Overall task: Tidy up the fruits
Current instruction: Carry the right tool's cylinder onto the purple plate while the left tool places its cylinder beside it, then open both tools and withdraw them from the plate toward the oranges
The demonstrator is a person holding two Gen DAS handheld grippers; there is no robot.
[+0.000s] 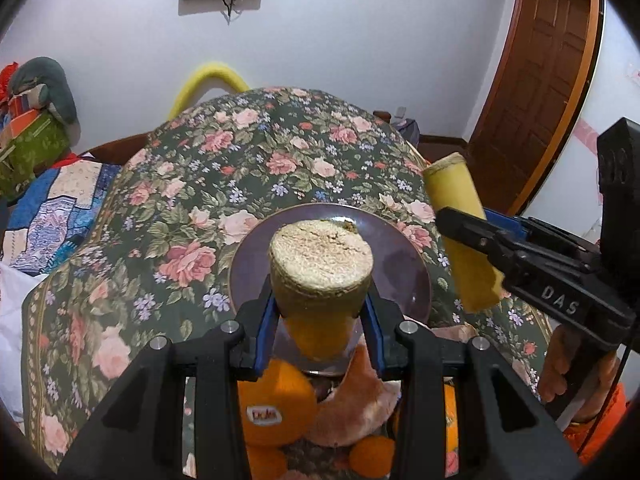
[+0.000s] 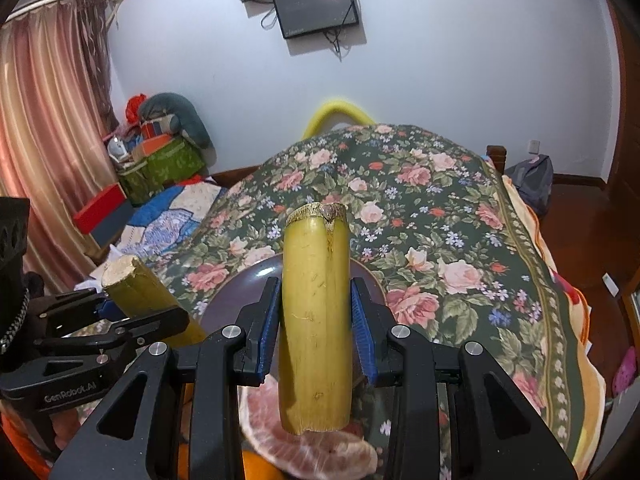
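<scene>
I see a floral cloth (image 2: pixel 420 216) spread over the table, with a yellow curved tube (image 2: pixel 334 114) behind its far edge. Two dark screens (image 2: pixel 316 8) hang on the white wall, pink curtains (image 2: pixel 44 152) hang left, and a wooden door (image 1: pixel 536 80) stands right.

Both grippers are black angular plastic: the left gripper (image 1: pixel 322 316) and right gripper (image 2: pixel 316 328) each carry blue ribbed pads (image 2: pixel 267 330) and round silver screws (image 1: pixel 231 326). At three o'clock in the left view the other tool reads "DAS" in white, above a bare hand (image 1: pixel 572 372) with an orange sleeve (image 1: pixel 596 424). At nine o'clock in the right view, white "GenRobot.AI" lettering.
</scene>
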